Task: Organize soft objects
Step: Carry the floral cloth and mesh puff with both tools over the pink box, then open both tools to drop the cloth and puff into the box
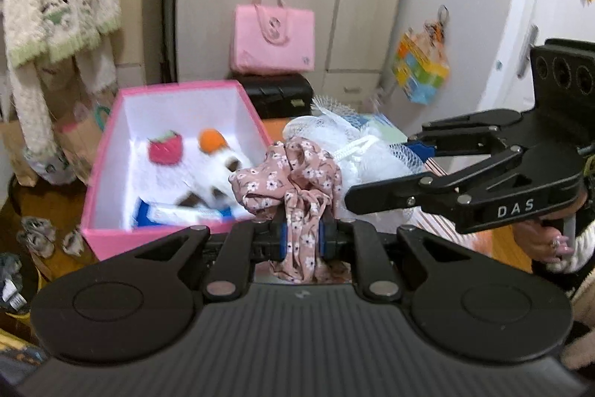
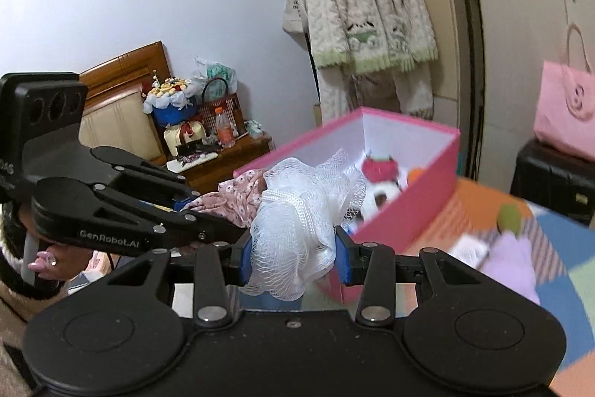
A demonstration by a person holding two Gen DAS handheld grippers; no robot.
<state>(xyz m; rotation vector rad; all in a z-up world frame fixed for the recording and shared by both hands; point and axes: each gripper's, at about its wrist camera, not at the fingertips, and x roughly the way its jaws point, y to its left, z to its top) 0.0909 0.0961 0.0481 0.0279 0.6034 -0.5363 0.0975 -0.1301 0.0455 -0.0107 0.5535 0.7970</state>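
My left gripper point(image 1: 302, 237) is shut on a pink floral scrunchie point(image 1: 293, 181), which bunches above the blue pads and hangs below them. My right gripper point(image 2: 295, 257) is shut on a white mesh bath sponge point(image 2: 297, 211) with a white cord loop. Both are held in the air just in front of an open pink box point(image 1: 108, 151) with white inside walls. In the box lie a white plush toy with a red strawberry point(image 1: 165, 148) and an orange piece point(image 1: 212, 139), plus a blue-and-white packet. The right gripper point(image 1: 412, 170) appears at the right of the left wrist view, the sponge point(image 1: 334, 136) in its jaws.
A patchwork cover point(image 2: 557, 248) with a lilac cloth point(image 2: 517, 255) and a green ball point(image 2: 509, 216) lies right of the box point(image 2: 416, 207). A pink bag point(image 1: 273, 38) sits on a black case point(image 1: 279, 92) by the wardrobe. A fluffy cardigan point(image 2: 364, 6) hangs behind the box.
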